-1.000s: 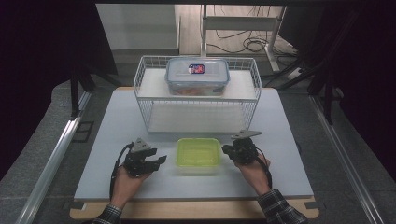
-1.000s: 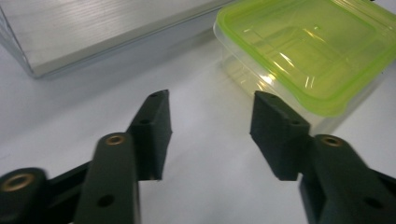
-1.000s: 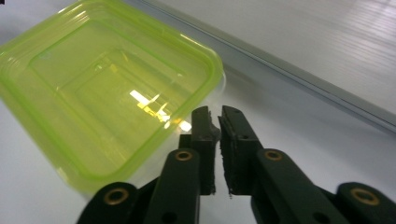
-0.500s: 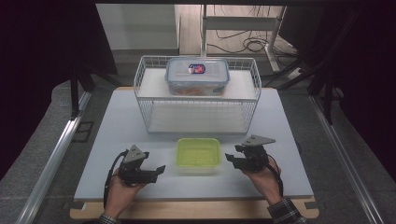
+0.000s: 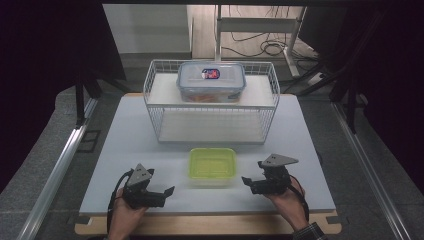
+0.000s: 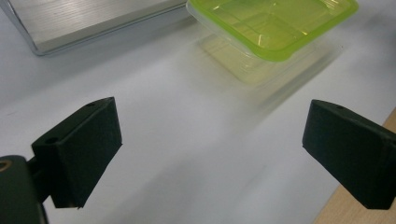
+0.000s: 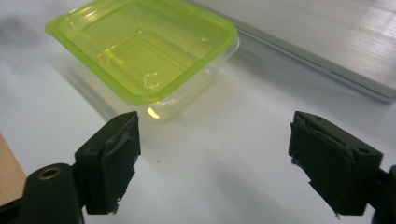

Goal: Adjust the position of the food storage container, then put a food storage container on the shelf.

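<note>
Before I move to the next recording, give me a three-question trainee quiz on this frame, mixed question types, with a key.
1. True or false: the left gripper is shut on the green-lidded container.
2. Where does the clear lidded box sit?
A. on the white table
B. on the top shelf of the wire rack
C. in the right gripper
3. Fill in: the green-lidded container lies ____ the two grippers.

Key
1. False; its jaws stand wide apart, clear of the container.
2. B
3. between
</note>
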